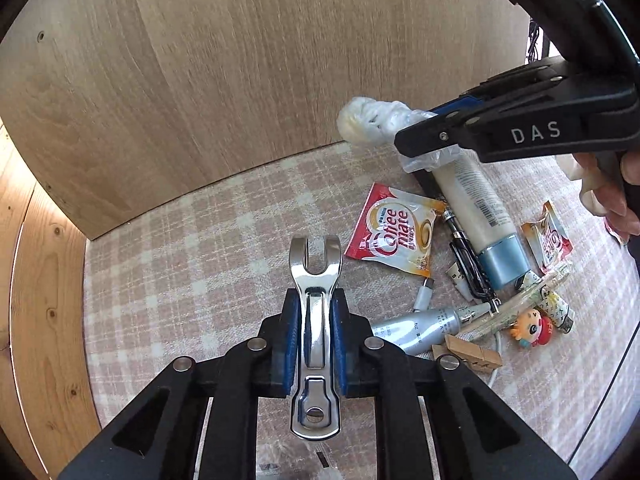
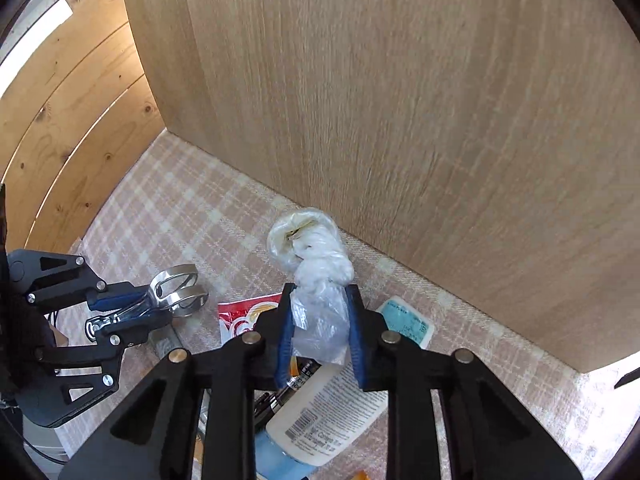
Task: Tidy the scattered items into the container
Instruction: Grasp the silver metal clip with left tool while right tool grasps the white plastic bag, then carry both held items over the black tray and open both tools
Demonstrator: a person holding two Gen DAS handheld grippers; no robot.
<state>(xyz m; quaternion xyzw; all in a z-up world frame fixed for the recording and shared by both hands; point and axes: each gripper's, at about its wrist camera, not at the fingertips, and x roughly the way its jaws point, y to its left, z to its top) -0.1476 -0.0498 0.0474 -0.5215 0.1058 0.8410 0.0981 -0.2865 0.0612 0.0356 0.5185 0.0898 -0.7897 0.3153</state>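
Two items gripped: left gripper (image 1: 316, 344) clamped on steel tool (image 1: 316, 312), right gripper (image 2: 322, 332) clamped on knotted plastic bag (image 2: 316, 280), both held above checked cloth (image 1: 180, 260) near wood panel (image 1: 240, 80). Rest scattered on cloth: Coffee mate sachet (image 1: 394, 232), lotion tube (image 1: 480, 212), clothespin (image 1: 472, 354)

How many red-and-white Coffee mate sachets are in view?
2. One Coffee mate sachet lies beside the black pen; the second sachet lies right of the white blue-capped tube. Others may be hidden.

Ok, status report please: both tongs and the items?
Left tongs shut on metal opener. Right tongs shut on plastic bag. Container not seen.
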